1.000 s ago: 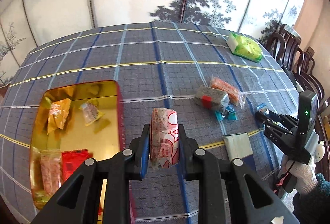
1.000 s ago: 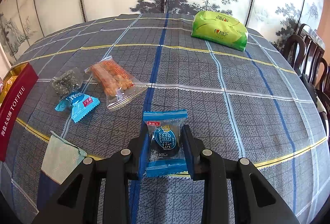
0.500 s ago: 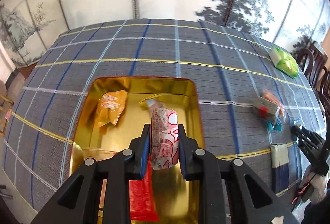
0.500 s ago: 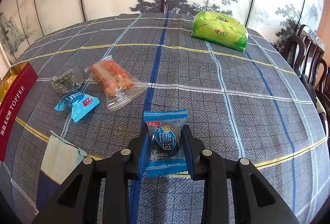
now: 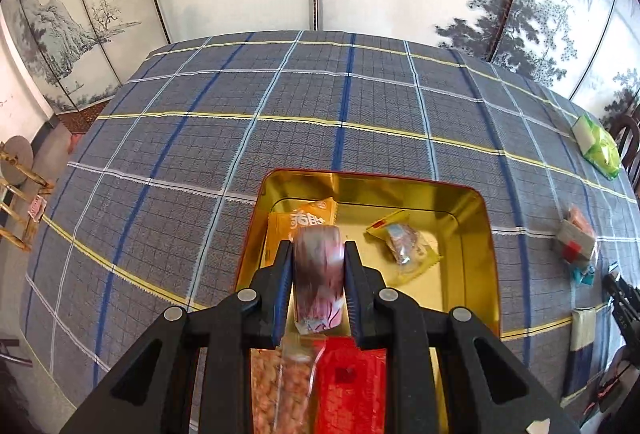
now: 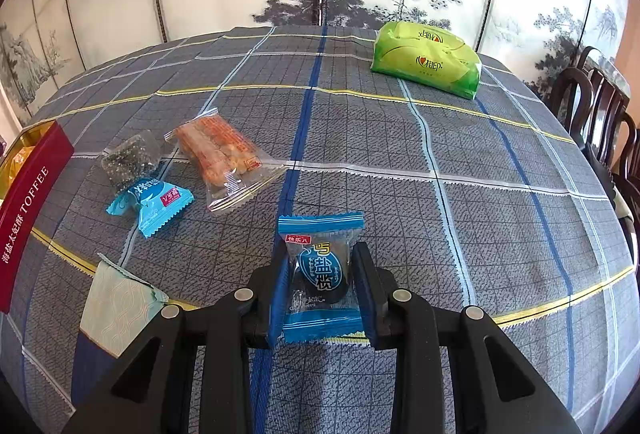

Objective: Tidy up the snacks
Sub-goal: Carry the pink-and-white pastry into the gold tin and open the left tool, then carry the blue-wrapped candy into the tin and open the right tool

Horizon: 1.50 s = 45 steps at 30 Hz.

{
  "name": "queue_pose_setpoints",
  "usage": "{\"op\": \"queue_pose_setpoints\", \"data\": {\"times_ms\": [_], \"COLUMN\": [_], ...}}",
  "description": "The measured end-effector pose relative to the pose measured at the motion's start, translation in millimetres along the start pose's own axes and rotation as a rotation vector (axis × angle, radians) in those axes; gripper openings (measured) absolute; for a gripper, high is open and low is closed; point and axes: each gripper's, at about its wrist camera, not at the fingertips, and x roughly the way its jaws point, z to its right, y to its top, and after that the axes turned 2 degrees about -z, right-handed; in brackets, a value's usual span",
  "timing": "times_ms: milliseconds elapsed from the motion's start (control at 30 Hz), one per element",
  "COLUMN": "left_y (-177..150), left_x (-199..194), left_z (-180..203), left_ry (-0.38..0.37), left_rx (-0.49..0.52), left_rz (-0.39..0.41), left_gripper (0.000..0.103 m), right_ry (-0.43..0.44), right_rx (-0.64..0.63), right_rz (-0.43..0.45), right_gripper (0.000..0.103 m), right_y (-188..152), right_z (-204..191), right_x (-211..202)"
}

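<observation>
We hold left claw (image 5: 318,284) clamped on pink snack (image 5: 319,274) above tin (image 5: 476,218), ready to drop | right claw (image 6: 318,292) pinches blue candy (image 6: 320,276) over bench's (image 6: 400,154) near edge, waiting its turn

Right gripper (image 6: 320,282) closed on a blue wrapped snack (image 6: 319,276), pads pressed against both sides of the packet. Seen ahead and to the left of the gripper, on the checked tablecloth (image 6: 400,202): a clear packet with orange pieces (image 6: 224,162), a small light blue candy (image 6: 154,202) and a dark transparent packet (image 6: 130,158), the last two touching. Just left of the gripper, a pale patterned packet (image 6: 116,308). Far left, a red tin wall marked TOFFEE (image 6: 28,214). Far ahead to the right, a green bag (image 6: 426,60).
</observation>
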Motion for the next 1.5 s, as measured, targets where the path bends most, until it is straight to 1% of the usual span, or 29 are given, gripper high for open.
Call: {"op": "queue_pose_setpoints", "data": {"times_ms": [133,167,233,300,367,433,600,767,833,900,933,1000,1100,1133,1167,1233,1300,1400,1500], "left_y": [-0.5,-1.3,-3.4,-6.7,-10.0,-12.9,-18.0,-23.1,-25.4,-27.9,-29.3,-32.3,-37.4,-38.9,-40.3,-43.6,-46.6,-51.1,-56.0], "left_x": [7.7,10.9,15.5,20.0,24.4,24.0,21.2,24.3,24.4,22.4,20.8,16.6,8.7,5.8,2.9,-2.5,-6.6,-10.9,-16.3], "left_z": [-4.7,-5.7,-7.0,-8.5,-10.9,-12.3,-9.9,-11.2,-13.1,-14.9,-15.3,-13.8,-9.8,-7.7,-5.8,-2.9,-1.0,0.6,-1.3], "left_ry": [0.018,0.035,0.025,0.034,0.029,0.009,-0.002,-0.014,-0.025,-0.030,-0.032,-0.031,-0.023,-0.018,-0.012,0.003,0.001,-0.015,-0.011], "left_rx": [0.012,0.010,0.012,0.010,-0.004,-0.016,-0.001,-0.004,-0.015,-0.025,-0.028,-0.023,-0.007,0.003,0.012,0.026,0.034,0.039,0.032], "left_rz": [0.003,-0.005,-0.015,-0.025,-0.041,-0.040,-0.035,-0.056,-0.059,-0.057,-0.051,-0.039,-0.017,-0.008,0.002,0.020,0.026,0.031,0.041], "left_gripper": [0.020,0.020,0.020,0.020,0.019,0.019,0.020,0.021,0.023,0.029,0.031,0.037,0.044,0.046,0.049,0.056,0.064,0.067,0.069], "right_ry": [0.000,0.000,0.000,0.000,0.000,0.000,0.007,0.002,0.001,0.003,0.009,0.006,0.000,-0.006,-0.009,-0.008,-0.009,-0.016,-0.019], "right_rx": [0.000,0.000,0.000,0.000,0.000,0.000,0.006,0.004,0.008,0.015,0.020,0.015,0.023,0.021,0.020,0.027,0.028,0.019,0.013], "right_rz": [0.000,0.000,0.000,0.000,0.000,0.000,0.000,-0.003,-0.014,-0.034,-0.043,-0.047,-0.046,-0.045,-0.042,-0.040,-0.044,-0.051,-0.027], "right_gripper": [0.032,0.032,0.032,0.032,0.032,0.032,0.032,0.032,0.036,0.041,0.041,0.041,0.041,0.040,0.039,0.035,0.030,0.029,0.029], "right_y": [0.0,0.0,0.0,0.1,0.0,0.1,0.2,1.0,1.9,4.5,6.0,6.6,4.9,4.3,3.7,3.1,3.4,4.1,8.8], "right_z": [0.0,0.0,0.0,0.0,-0.1,-0.2,1.6,0.6,1.5,5.2,6.8,6.8,5.0,3.6,2.6,0.9,-1.4,-7.2,-15.7], "right_x": [0.1,0.0,-0.2,-0.3,-0.3,-0.4,-0.2,-0.3,0.1,1.4,2.4,2.8,1.6,1.1,0.7,0.0,-0.5,-2.1,-12.6]}}
